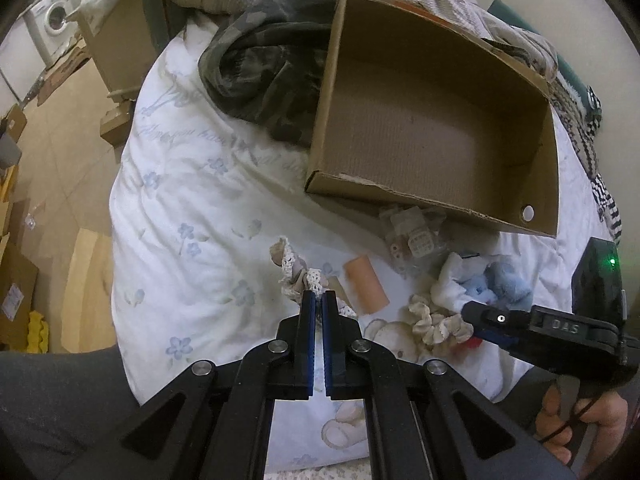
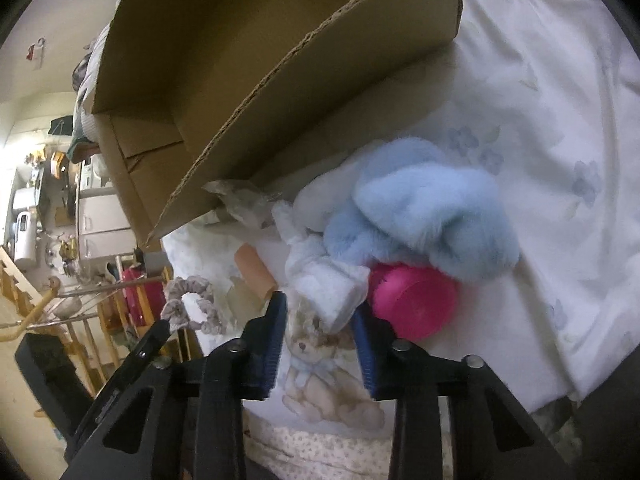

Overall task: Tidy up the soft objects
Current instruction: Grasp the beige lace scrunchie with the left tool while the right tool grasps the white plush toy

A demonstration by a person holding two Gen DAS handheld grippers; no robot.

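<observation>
Scrunchie [image 1: 296, 276] pinched in left claw [image 1: 319, 296], right claw [image 2: 320, 312] open astride white cloth [image 2: 328, 284], box [image 1: 436, 128] beyond.

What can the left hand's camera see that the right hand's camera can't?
Only the left wrist view shows the inside floor of the cardboard box, bare, and the camouflage cloth beside it. Only the right wrist view shows the pink cup tucked under the blue fluffy cloth. Both show the peach roll, the box and the lace scrunchie pinched by the left gripper.

Left gripper [image 1: 319, 294] fingers pinching lace scrunchie [image 1: 294, 276], empty cardboard box [image 1: 436, 120] beyond on bedsheet [image 1: 192, 208]
</observation>
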